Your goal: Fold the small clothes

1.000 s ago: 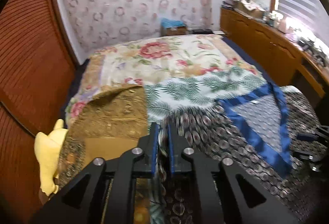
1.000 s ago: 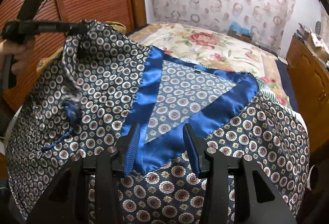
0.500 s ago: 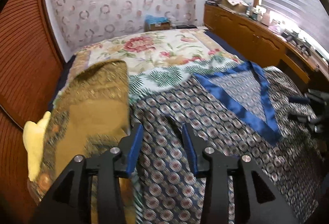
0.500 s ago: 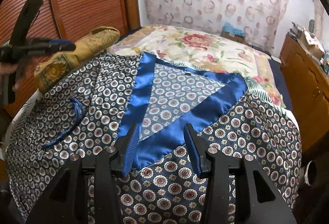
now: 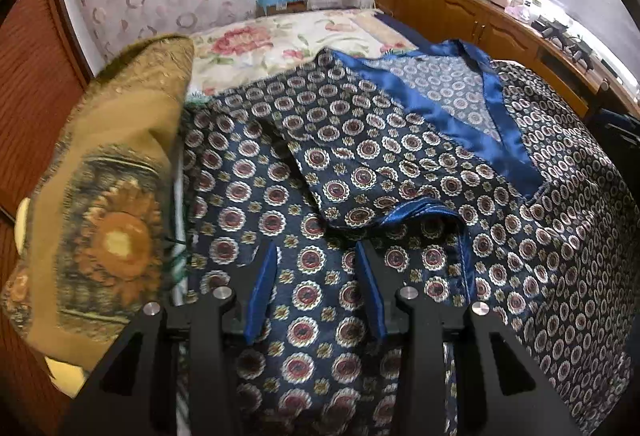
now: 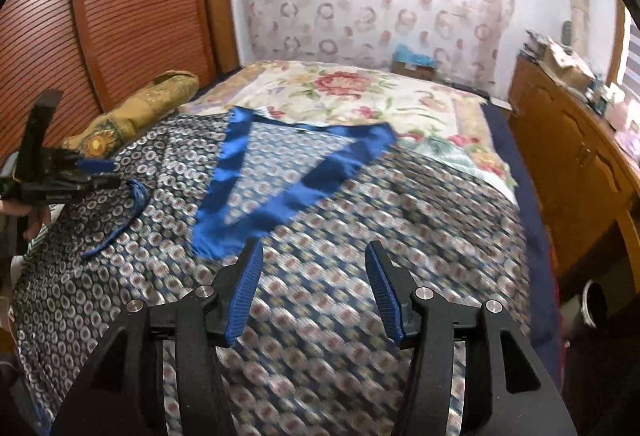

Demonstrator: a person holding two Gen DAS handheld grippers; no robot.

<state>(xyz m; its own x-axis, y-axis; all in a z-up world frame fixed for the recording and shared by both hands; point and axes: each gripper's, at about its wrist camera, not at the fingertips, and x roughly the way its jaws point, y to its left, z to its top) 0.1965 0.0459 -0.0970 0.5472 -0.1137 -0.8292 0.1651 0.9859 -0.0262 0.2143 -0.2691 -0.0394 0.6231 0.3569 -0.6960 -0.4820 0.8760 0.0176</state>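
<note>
Patterned robe with blue satin collar [image 5: 448, 116] lies spread across the bed; left gripper [image 5: 316, 276] and just-widening right gripper [image 6: 312, 276] hover open, empty; probably pinch the folded sleeve's edge squarely

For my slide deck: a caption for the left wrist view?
Left gripper, open, above a patterned navy garment with blue satin trim, spread on the bed.

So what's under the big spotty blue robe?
The robe lies over a floral bedspread; a leaf-print cloth edge peeks out beside it. Everything directly beneath is covered.
</note>
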